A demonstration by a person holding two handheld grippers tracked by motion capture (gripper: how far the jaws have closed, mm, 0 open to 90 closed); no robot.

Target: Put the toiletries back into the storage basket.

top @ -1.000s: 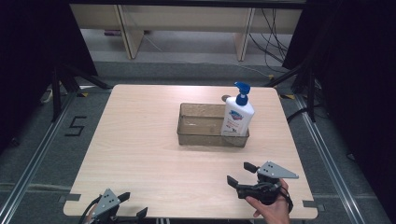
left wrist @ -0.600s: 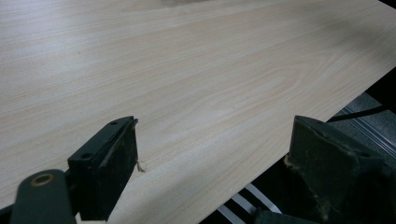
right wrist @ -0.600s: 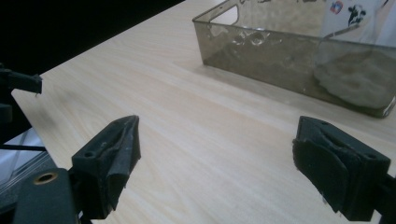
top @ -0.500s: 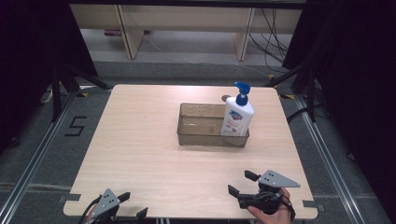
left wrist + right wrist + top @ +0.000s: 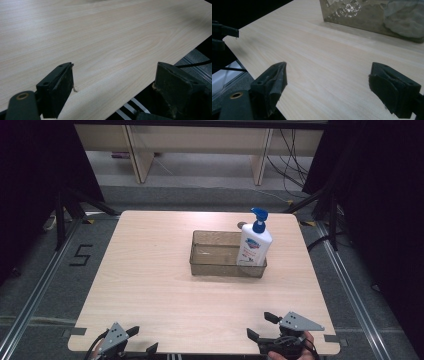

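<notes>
- The pale wood-grain rectangular table (image 5: 150,285) lies under both grippers, bare between and ahead of them, its near edge just beneath them.
- The clear, brownish rectangular plastic bin (image 5: 220,257) sits well ahead of the right gripper and slightly to its left, in the same spot as a second ago; the right gripper view shows its glossy wall (image 5: 362,17) far beyond the jaws.
- The white pump bottle with a blue dispenser head (image 5: 254,244) stands upright in the bin's right end, unmoved, almost straight ahead of the right gripper.
- The right black two-jaw gripper (image 5: 263,326), topped by a grey three-cornered plate, has drawn back from its place a second ago to the table's near edge; its jaws are spread wide with nothing between them, over bare tabletop (image 5: 327,82).
- The left black two-jaw gripper (image 5: 142,340) stays at the near-left edge as before, jaws likewise parted and holding nothing, one over wood, the other past the edge (image 5: 115,90).
</notes>
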